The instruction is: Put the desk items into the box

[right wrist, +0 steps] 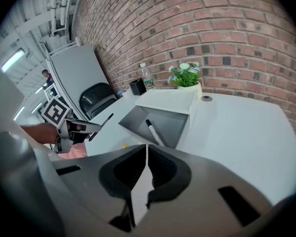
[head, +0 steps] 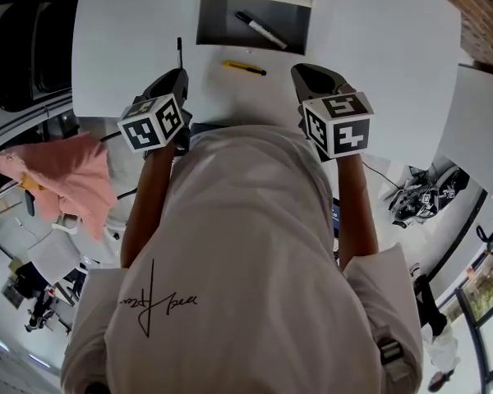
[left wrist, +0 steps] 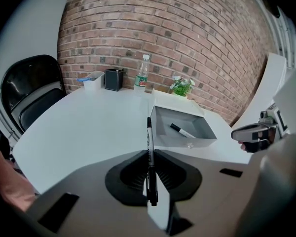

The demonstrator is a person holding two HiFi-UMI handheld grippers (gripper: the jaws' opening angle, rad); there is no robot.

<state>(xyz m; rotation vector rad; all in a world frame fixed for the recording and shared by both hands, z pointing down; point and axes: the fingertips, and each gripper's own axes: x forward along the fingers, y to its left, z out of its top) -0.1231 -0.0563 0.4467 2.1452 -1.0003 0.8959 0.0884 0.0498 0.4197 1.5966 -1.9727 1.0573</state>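
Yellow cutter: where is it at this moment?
Head view: the yellow cutter lies on the white table just short of the open box, on the person's side, between the left gripper, holding a pen, and the right gripper.

Open grey box (head: 218,25) far on the desk (head: 123,39) holds a marker (head: 261,30); yellow utility knife (head: 244,68) lies nearer; left gripper (head: 179,74) clamps a black pen (left wrist: 149,132).
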